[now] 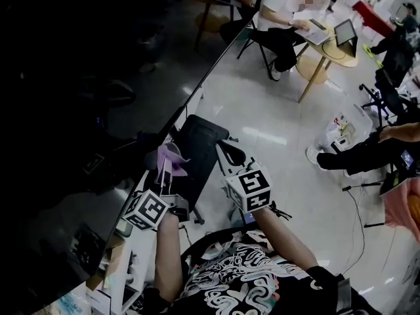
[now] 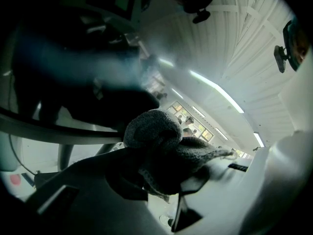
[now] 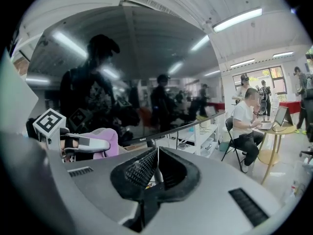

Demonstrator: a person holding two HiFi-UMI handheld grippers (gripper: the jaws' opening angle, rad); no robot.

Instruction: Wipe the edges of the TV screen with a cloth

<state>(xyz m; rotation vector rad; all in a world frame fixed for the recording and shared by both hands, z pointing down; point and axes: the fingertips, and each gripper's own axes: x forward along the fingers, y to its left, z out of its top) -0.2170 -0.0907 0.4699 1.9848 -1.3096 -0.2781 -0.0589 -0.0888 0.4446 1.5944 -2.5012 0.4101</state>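
Grey tongs [image 3: 156, 154], black swirl-print shirt [image 1: 244, 278]

The large dark flat TV screen [image 1: 79, 110] fills the left half of the head view. At its lower edge, centre-left, a crumpled pink cloth [image 1: 169, 161] sits between the jaws of the left gripper [image 1: 167, 176]. The right gripper [image 1: 231, 155] is just right of it. A seated person [image 1: 282, 18] and a round wooden table [image 1: 335, 54] occupy the upper right.

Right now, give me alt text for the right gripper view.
The right gripper, jaws shut and empty, points toward the lower edge of a dark, reflective TV screen. At left, the left gripper holds a purple cloth near the screen. At right, a person sits at a small table.
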